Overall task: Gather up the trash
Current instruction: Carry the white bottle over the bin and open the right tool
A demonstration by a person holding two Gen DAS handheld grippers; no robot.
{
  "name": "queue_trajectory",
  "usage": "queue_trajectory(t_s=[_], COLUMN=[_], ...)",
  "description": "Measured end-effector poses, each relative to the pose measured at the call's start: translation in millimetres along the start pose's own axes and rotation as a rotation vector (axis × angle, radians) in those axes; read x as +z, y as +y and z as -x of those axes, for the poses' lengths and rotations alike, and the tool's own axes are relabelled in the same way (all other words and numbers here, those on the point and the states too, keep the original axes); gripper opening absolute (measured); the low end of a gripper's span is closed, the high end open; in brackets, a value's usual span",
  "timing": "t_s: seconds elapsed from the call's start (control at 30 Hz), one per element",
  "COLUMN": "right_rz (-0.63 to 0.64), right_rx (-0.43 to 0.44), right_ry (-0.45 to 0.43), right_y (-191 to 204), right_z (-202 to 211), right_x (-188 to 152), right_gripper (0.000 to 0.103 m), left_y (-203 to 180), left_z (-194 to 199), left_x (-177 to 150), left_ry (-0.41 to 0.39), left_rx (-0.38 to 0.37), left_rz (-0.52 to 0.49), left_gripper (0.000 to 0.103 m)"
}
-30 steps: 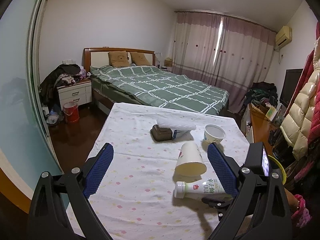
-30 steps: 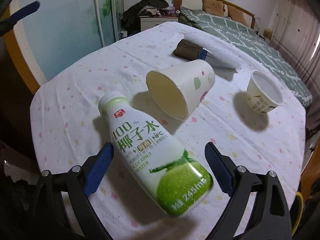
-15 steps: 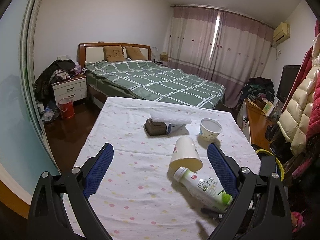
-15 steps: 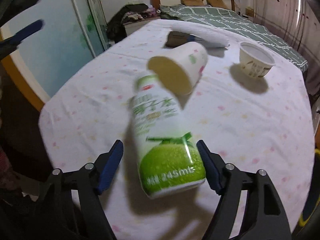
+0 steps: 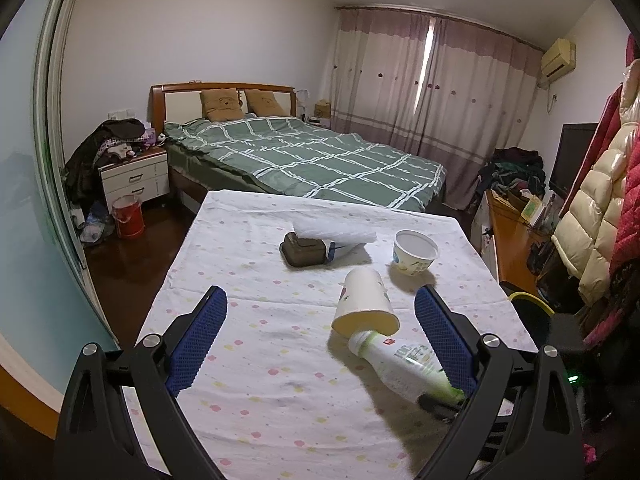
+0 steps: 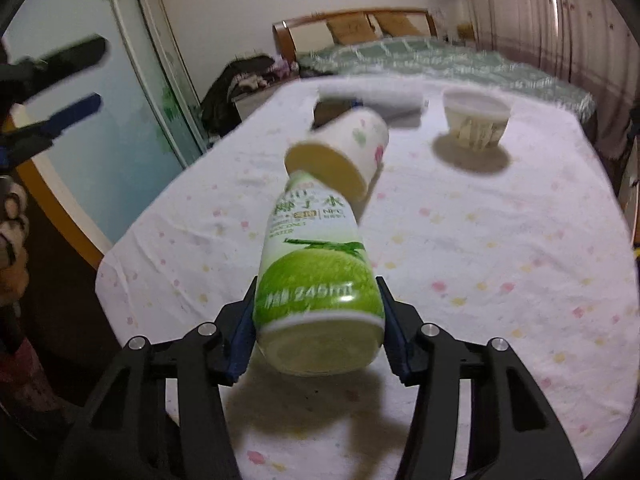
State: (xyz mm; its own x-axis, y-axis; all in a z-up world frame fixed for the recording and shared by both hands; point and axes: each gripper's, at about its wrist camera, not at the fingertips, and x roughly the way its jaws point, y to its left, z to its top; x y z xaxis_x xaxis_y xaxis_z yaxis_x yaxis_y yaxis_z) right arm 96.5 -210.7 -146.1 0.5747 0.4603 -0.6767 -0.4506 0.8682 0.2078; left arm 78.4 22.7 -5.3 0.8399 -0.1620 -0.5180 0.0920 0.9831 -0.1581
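Above the tabletop (image 6: 500,248) our right tool (image 6: 318,320) pinches the bottle (image 6: 316,264), cap touching the tipped cup (image 6: 340,152); our left tool (image 5: 320,336) hangs spread apart.

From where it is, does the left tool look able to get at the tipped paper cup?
Probably yes: the left tool is open and the paper cup lies just ahead, though the held bottle sits at its mouth.

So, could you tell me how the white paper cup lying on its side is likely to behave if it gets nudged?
The white paper cup looks empty, so probably very light and easily shoved. Lying on its side on the spotted tablecloth, its taper would likely roll it in a curve. The green coconut water bottle held by the right hand-held gripper seems close enough to bump it.
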Motion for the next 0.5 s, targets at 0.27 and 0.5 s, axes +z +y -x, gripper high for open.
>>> queue_trajectory(t_s=[0.27,0.5], right_rz=[-0.027,-0.074], right_rx=[0.021,0.032], right_ry=[-0.086,-0.126], right_y=[-17,-35], right_z=[44,67], right_x=[11,13], right_gripper=[0.05,0.049], left_y=[-1,-7], left_z=[-5,-13], left_x=[-1,-4], left_ry=[0.012,0.031], left_rx=[-0.006,-0.015], left_rz=[0.001,-0.008], left_gripper=[0.094,0.094])
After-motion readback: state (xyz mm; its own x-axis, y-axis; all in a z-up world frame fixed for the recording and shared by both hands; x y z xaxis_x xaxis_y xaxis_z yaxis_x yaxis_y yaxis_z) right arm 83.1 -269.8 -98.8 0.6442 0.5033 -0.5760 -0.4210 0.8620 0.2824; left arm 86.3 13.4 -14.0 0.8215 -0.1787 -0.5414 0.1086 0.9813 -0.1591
